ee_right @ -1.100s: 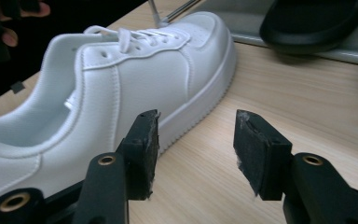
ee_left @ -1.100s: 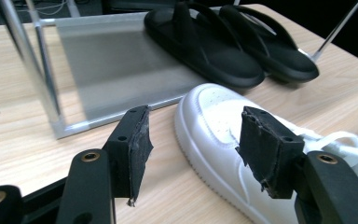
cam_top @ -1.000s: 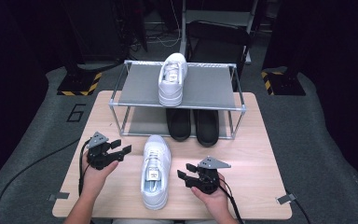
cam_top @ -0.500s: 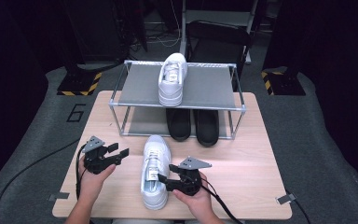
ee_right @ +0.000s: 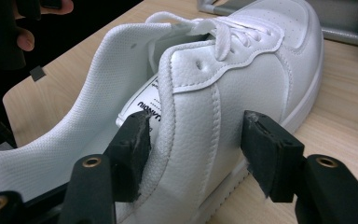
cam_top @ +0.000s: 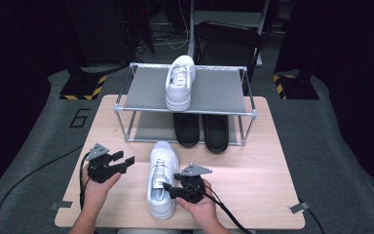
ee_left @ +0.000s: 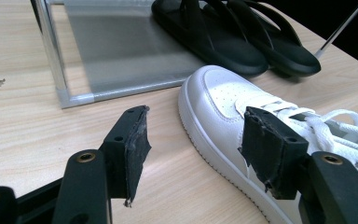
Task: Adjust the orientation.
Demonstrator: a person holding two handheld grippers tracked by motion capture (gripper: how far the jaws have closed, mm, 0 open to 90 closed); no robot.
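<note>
Spread around the shoe's collar wall, my right gripper (ee_right: 193,154) has one jaw inside the opening, one outside; having just been narrowing, neither pad presses yet. My left gripper (ee_left: 193,140) gapes empty beside the toe. Beyond stand a metal-framed grey shelf rack (cam_top: 209,90) and black sandals (cam_top: 202,129). White leather lace-up sneaker (cam_top: 161,178) lies on the pale wooden table (cam_top: 253,175), toe toward the rack.

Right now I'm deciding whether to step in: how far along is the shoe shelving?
Done: one white sneaker sits on the rack's top shelf. In hand: the right tongs straddle the wall of the second white sneaker on the table, one pad inside, not yet clamped; their jaws have just been closing. The left tongs wait open beside its toe. Left: gripping, lifting, shelving.
</note>
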